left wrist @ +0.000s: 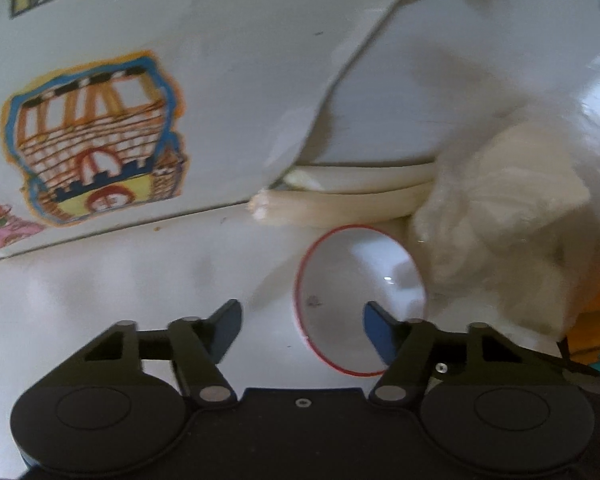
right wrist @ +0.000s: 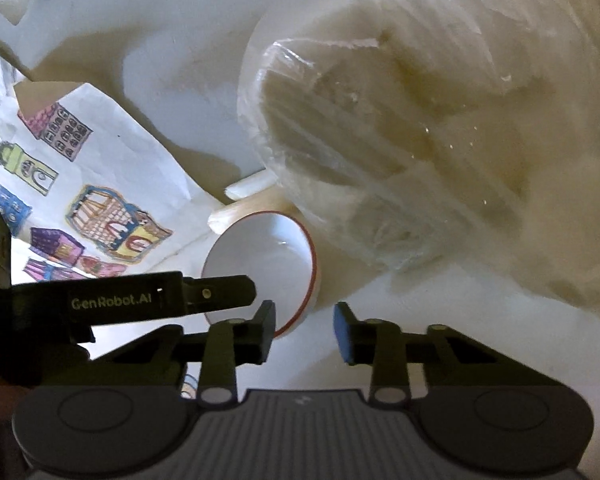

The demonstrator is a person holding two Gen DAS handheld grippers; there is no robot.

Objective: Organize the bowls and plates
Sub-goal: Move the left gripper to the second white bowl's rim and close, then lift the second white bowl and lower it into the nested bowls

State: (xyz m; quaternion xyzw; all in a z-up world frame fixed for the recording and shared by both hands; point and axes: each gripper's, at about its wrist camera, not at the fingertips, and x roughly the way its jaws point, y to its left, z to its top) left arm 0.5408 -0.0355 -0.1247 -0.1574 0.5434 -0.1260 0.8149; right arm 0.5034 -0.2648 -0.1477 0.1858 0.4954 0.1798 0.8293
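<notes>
Bowl (left wrist: 360,300) with a red rim, lying on the white tabletop (left wrist: 100,288), between our two sets of tongs.

We judge it glazed ceramic: stiff, slippery, breakable, light enough for one hand, best pinched across the rim wall. It holds nothing we can see. The left gripper (left wrist: 302,330) stands part-open, one finger inside the bowl, one outside, pads not yet pressing. The right gripper (right wrist: 304,332) is narrowed but empty, its near finger just beside the rim. Behind sits a plastic-wrapped bundle (right wrist: 440,140), contents unclear, and a sheet of coloured drawings (left wrist: 96,140).
</notes>
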